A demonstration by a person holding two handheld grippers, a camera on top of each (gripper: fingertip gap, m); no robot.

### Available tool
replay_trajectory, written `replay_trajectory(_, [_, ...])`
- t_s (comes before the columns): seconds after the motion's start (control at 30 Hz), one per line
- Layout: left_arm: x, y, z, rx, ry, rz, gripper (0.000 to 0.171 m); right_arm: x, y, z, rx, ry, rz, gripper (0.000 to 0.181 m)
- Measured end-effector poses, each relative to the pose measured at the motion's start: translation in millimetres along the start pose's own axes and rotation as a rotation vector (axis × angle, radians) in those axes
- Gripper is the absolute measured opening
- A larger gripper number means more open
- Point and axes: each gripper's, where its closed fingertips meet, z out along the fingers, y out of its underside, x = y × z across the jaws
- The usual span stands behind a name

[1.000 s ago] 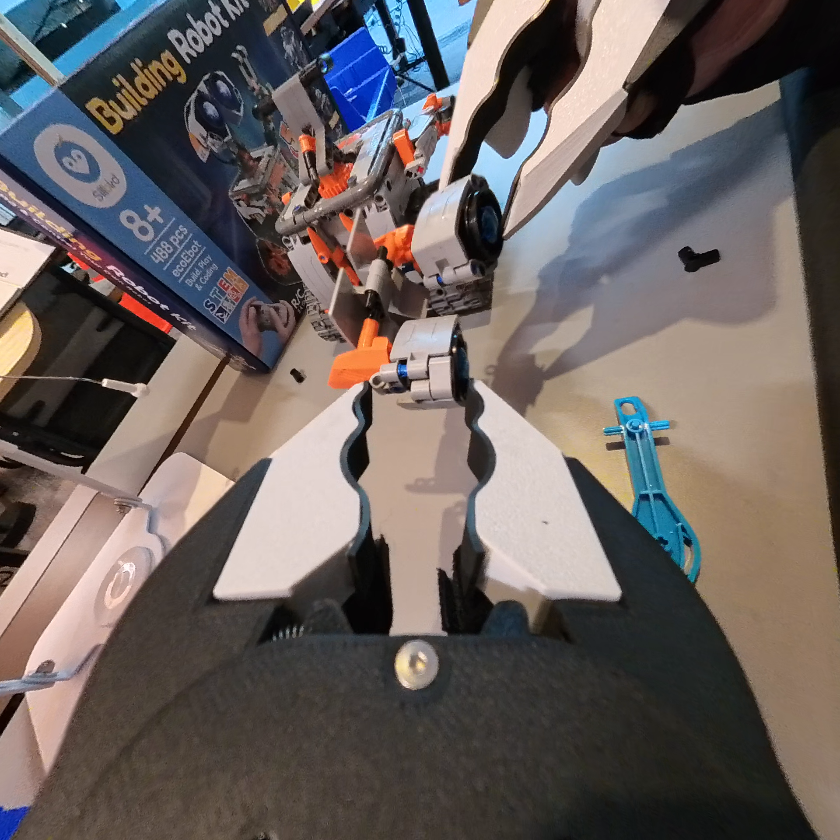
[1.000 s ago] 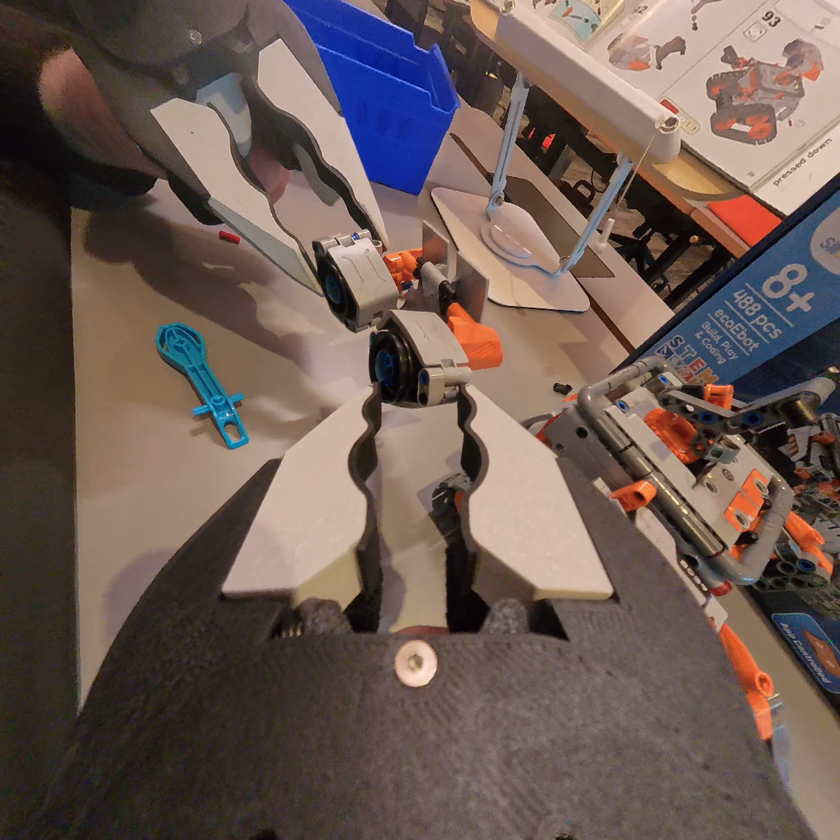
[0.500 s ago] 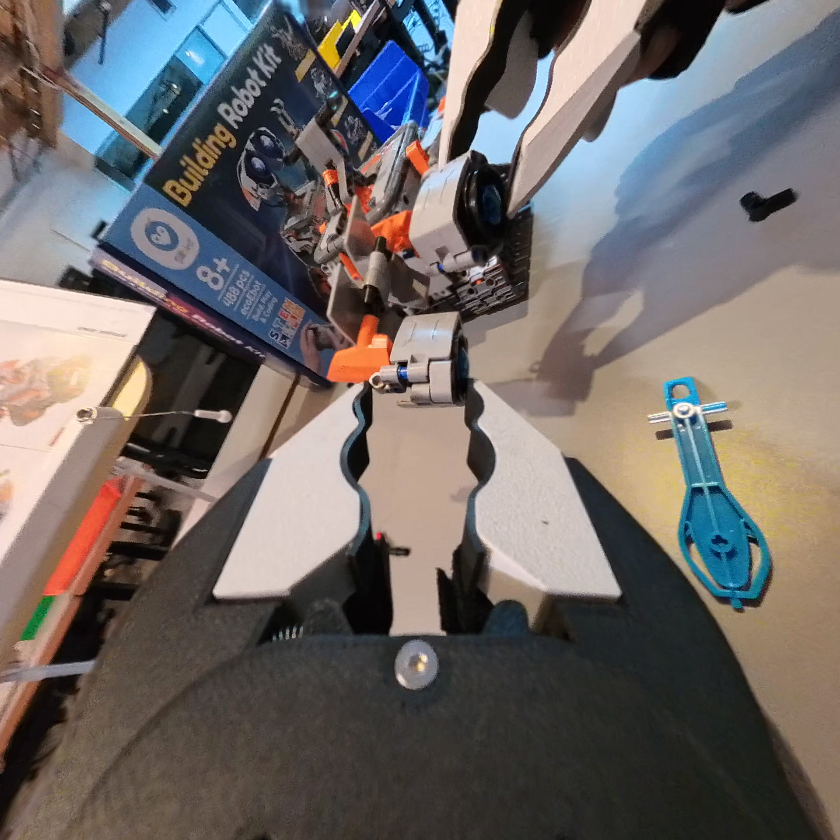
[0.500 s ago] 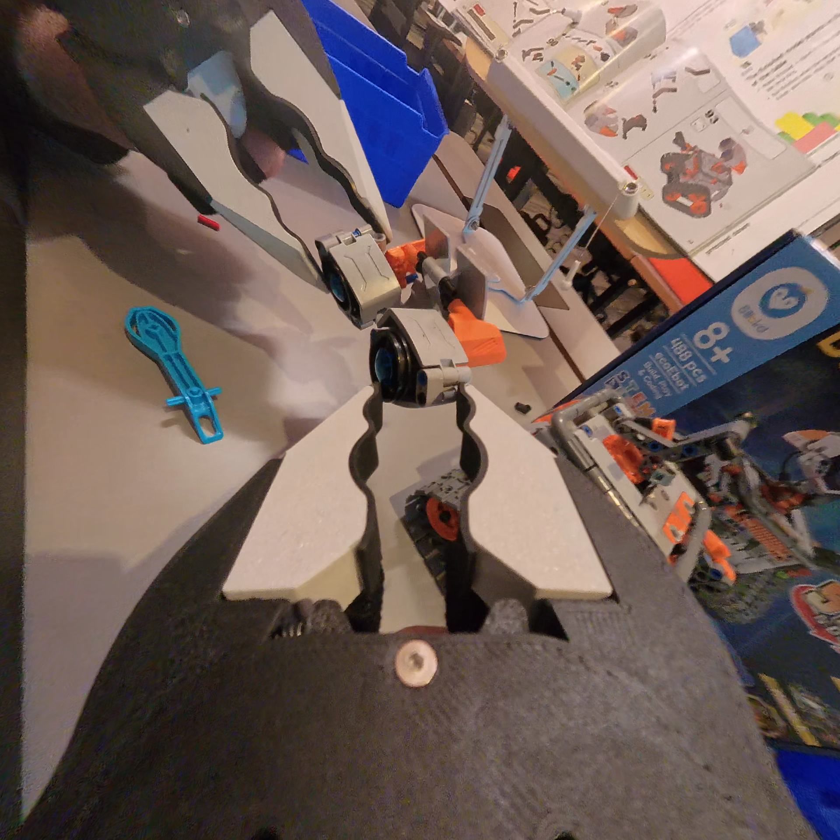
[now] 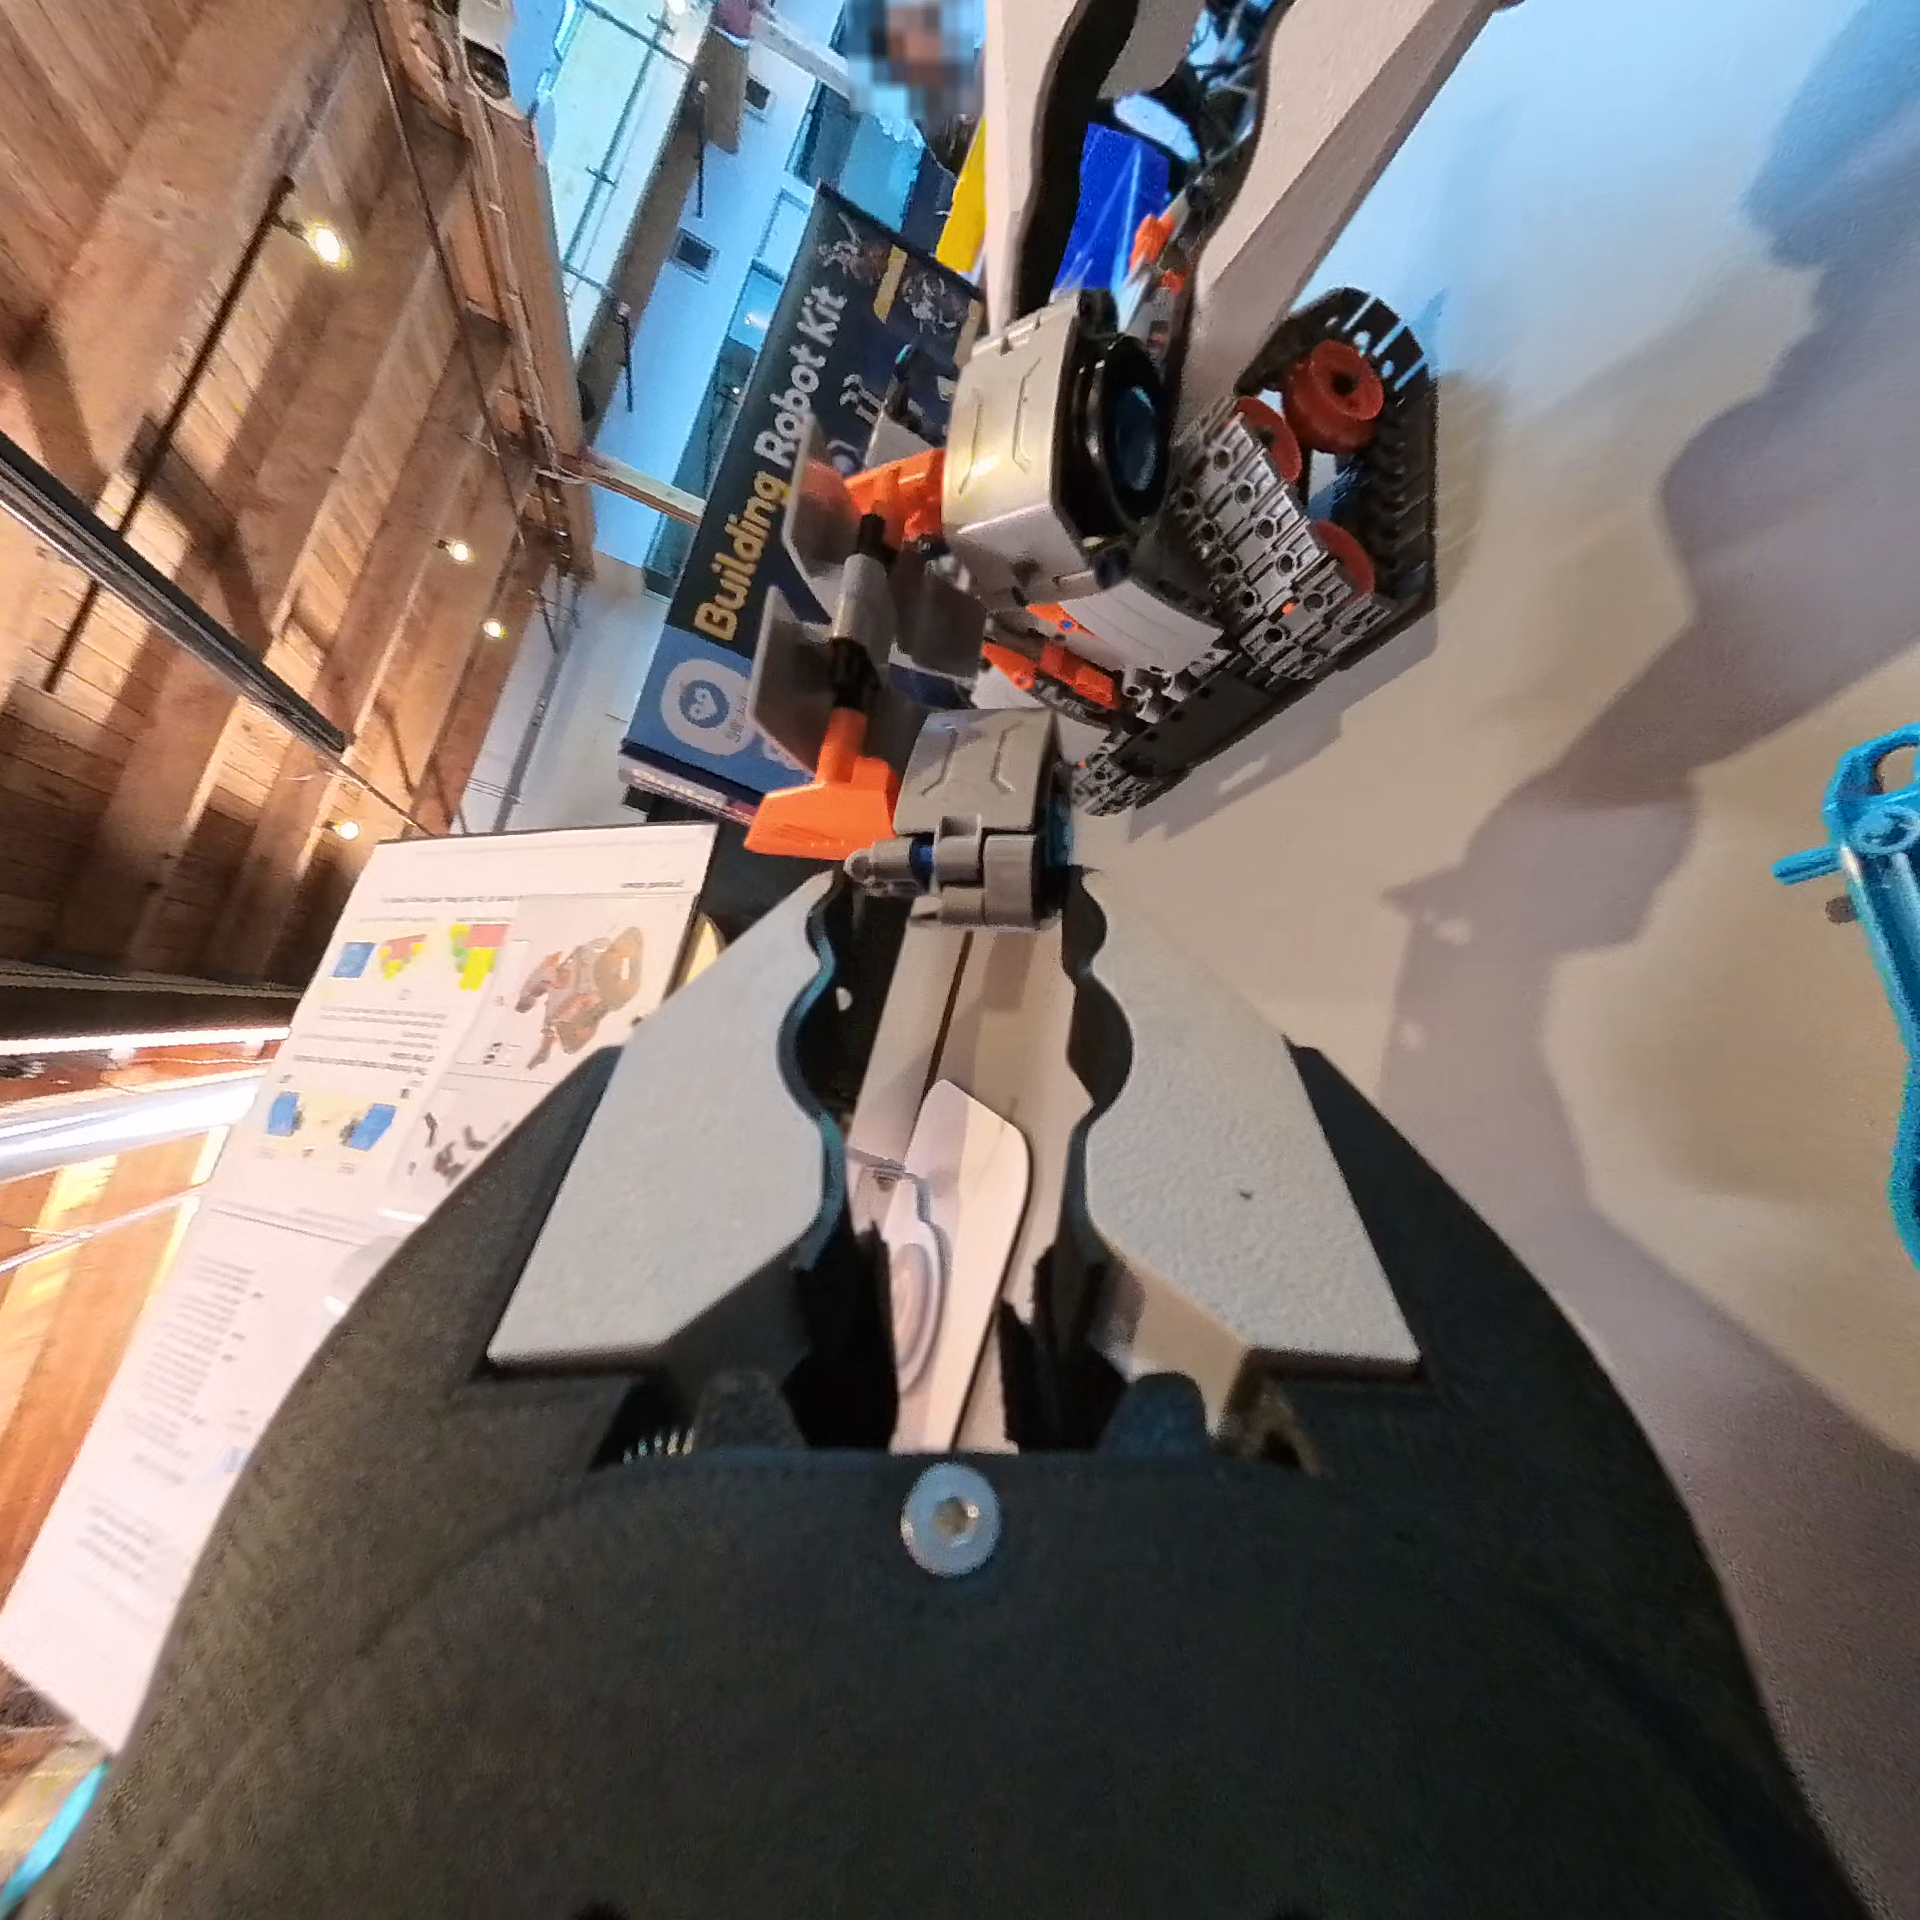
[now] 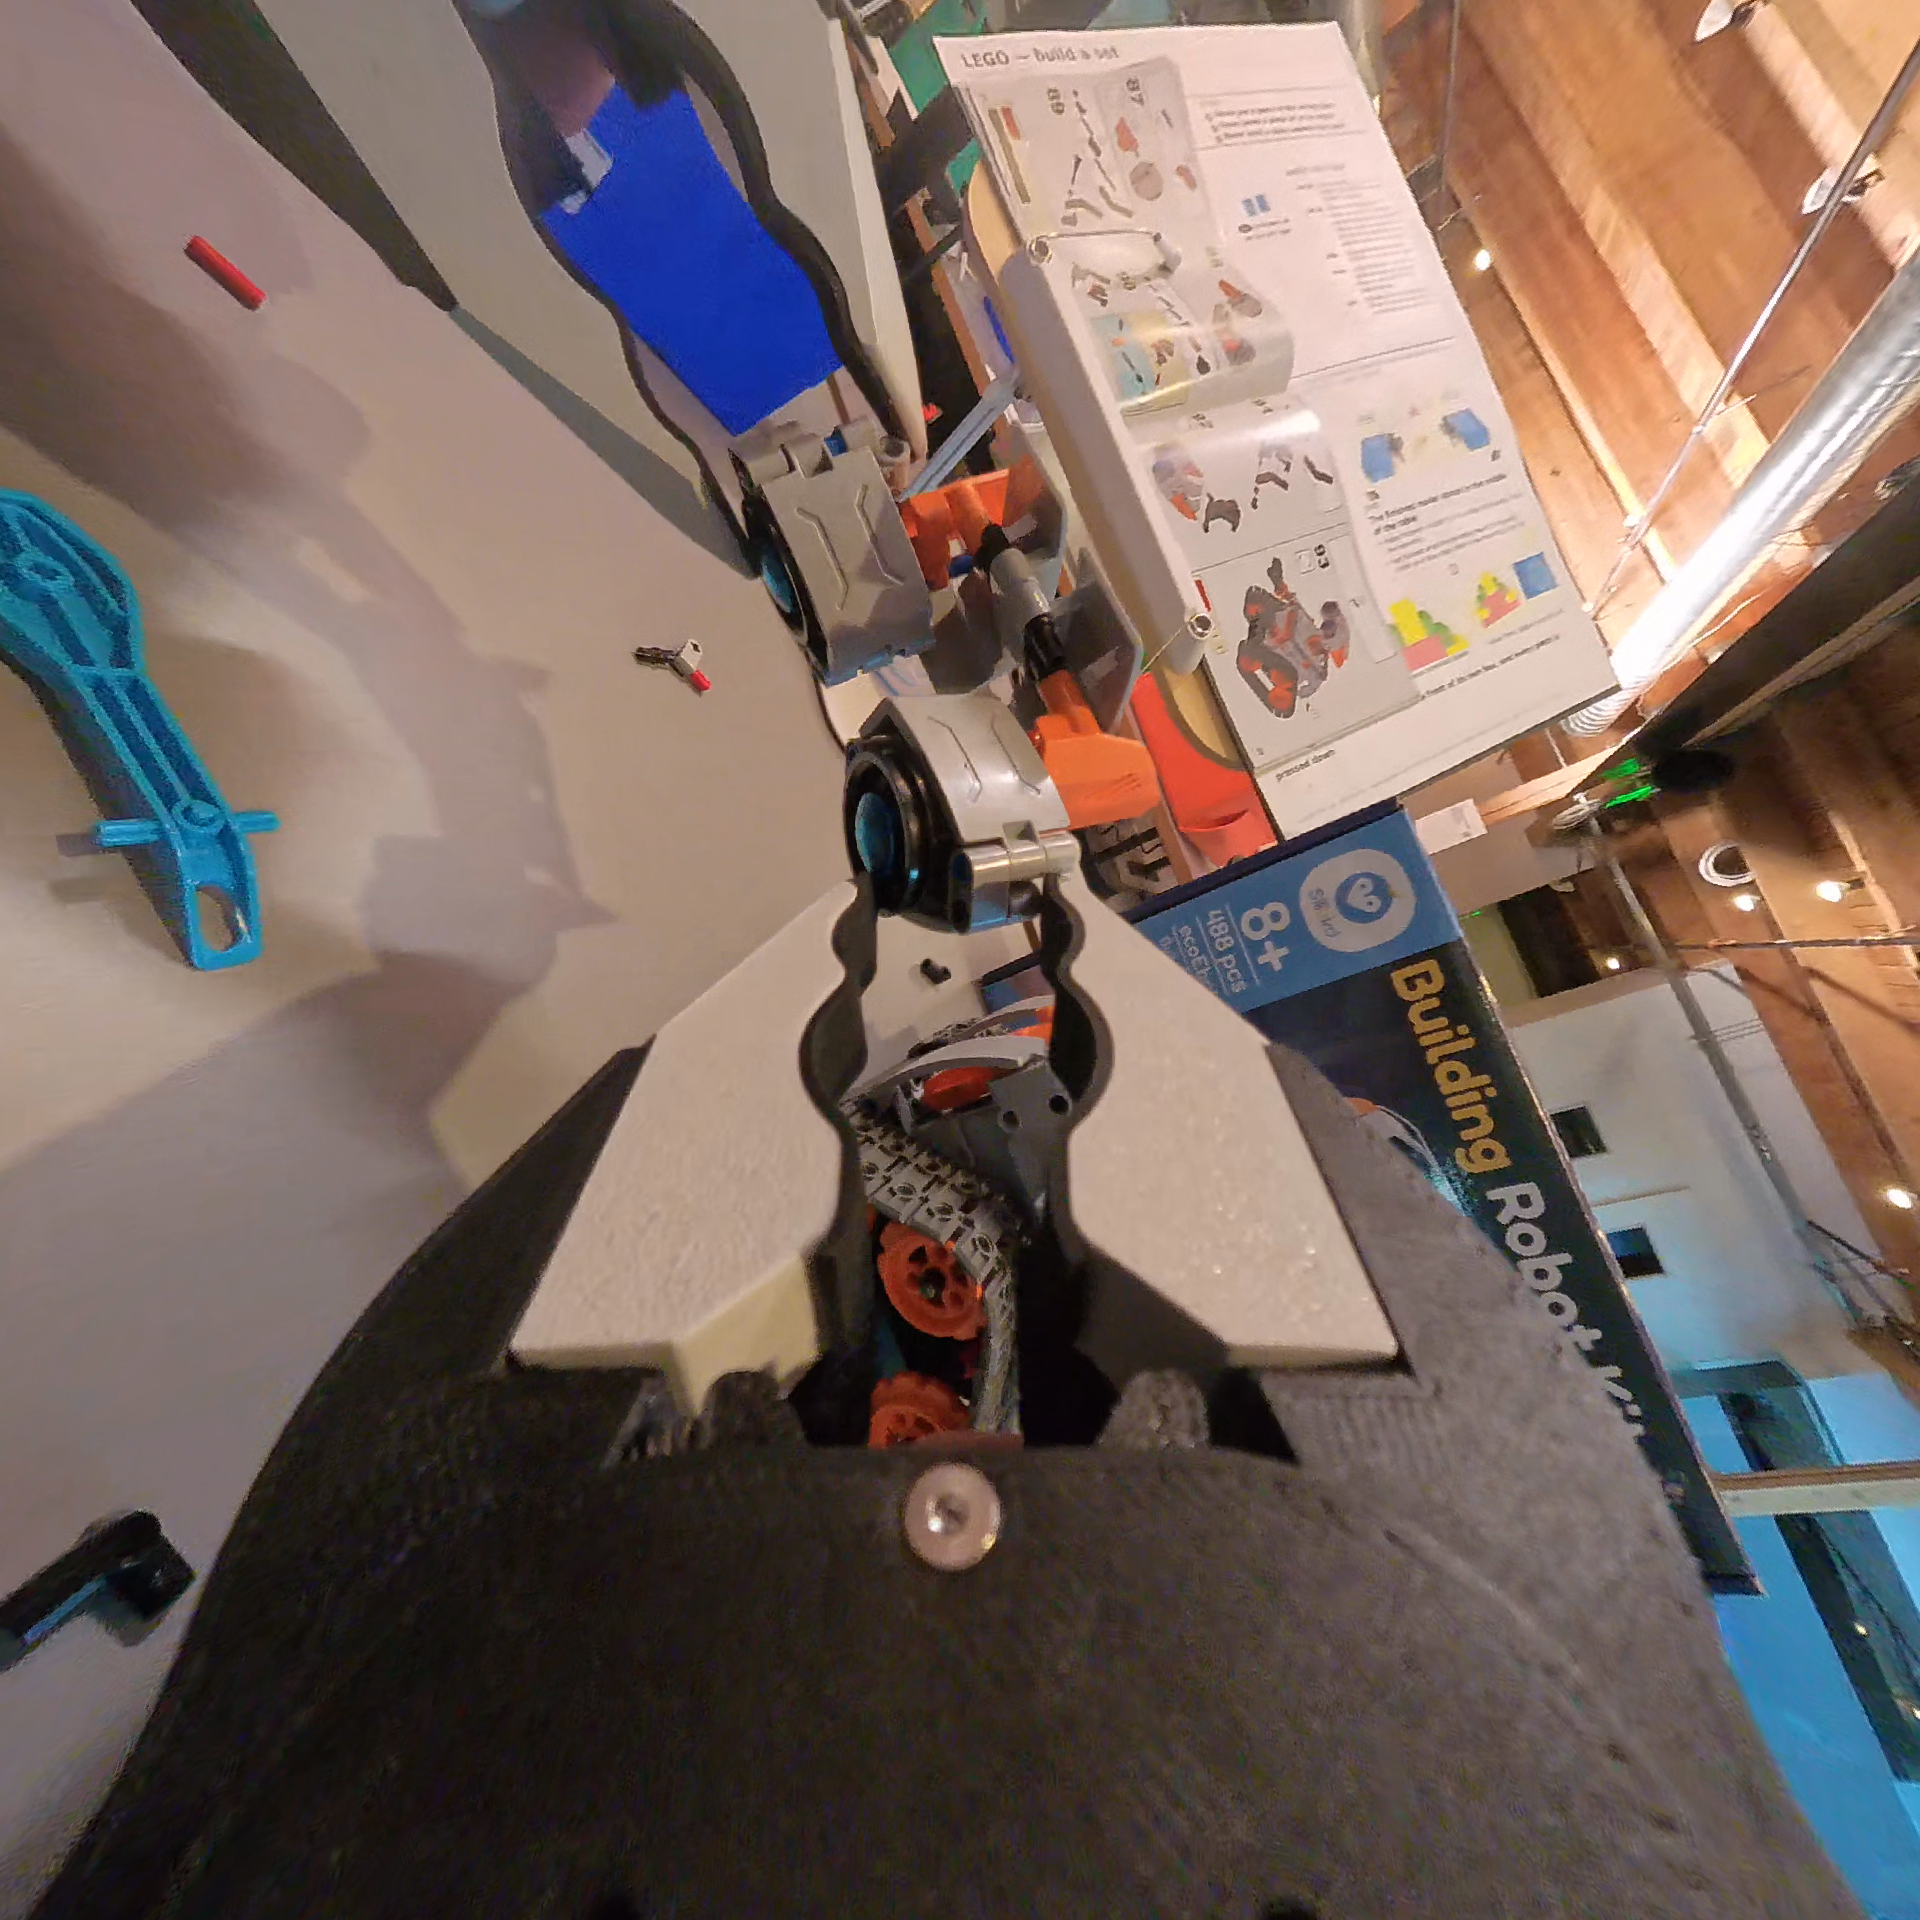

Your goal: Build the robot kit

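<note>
Subassembly: brick-built piece [image 5: 935,665] of two grey motor-like modules joined by an orange-ended axle with grey plates, held off the white table [image 5: 1558,727] by both grippers, one at each end, so neither end can sag or twist.
Left gripper: left gripper [image 5: 961,904] closed on the nearer grey module [image 5: 977,821], pinched only at the fingertips.
Right gripper: right gripper [image 6: 951,899] clamped on the other grey module [image 6: 940,821] (the one with the black ring and blue centre), again at the very tips.
Tracked robot model: model [image 5: 1288,551] with orange wheels and grey treads, just behind and below the held piece.
Kit box: blue box [image 6: 1382,997] standing behind the model.
Instruction sheet: sheet [image 6: 1299,416] propped upright on a stand, within sight.
Loose parts: turquoise brick separator tool [image 6: 114,717], small red pin [image 6: 223,272], small grey connector [image 6: 675,660], all well apart on the table.
</note>
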Motion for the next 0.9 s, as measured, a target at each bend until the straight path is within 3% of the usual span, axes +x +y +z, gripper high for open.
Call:
replay_trajectory(0.27, [-4.0, -3.8, -3.1, 0.015, -0.029, 0.035, 0.039, 1.7, -1.8, -1.4, 0.017, 0.006, 0.011, 0.031])
replay_trajectory(0.6, [-3.9, -1.5, -4.0, 0.008, -0.012, 0.034, 0.038, 8.0, -7.8, -6.5, 0.122, -0.059, 0.205, 0.035])
replay_trajectory(0.9, [4.0, -3.9, -1.6, -0.004, 0.036, 0.056, 0.037, 22.0, -23.7, -2.4, 0.096, -0.025, 0.187, 0.033])
